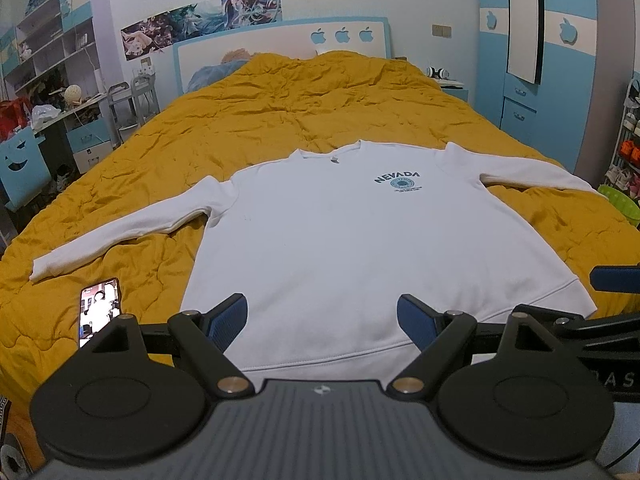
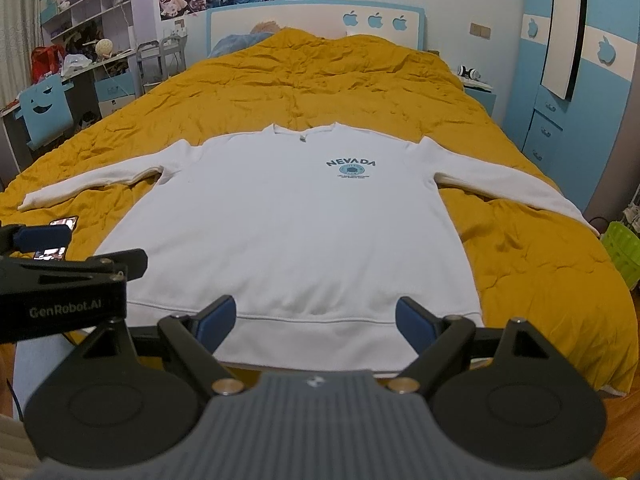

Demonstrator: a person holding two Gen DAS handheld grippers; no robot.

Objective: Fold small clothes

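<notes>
White fleece, soft and thick, makes up the sweatshirt (image 1: 320,240) that lies face up and spread flat on the mustard quilt (image 1: 280,120) of the bed, hem nearest, collar away, both sleeves stretched out to the sides. A phone (image 1: 100,308) rests on the quilt just beside the hem's left corner. The left gripper (image 1: 320,320) hovers above the hem with its jaws spread wide and nothing between them; the right gripper (image 2: 316,322) hangs likewise over the hem, jaws apart and empty. No fold looks begun, so the step in hand is probably the first grasp. To do it well, each gripper would best go to one sleeve or one side of the body, pinching through a single edge instead of bunching the cloth. Lifting only enough to clear the quilt should keep the body from dragging and wrinkling. Folding the sleeves in across the chest before halving the body would give straight edges. The left side needs care: the phone sits close and could be nudged or caught under the cloth.
</notes>
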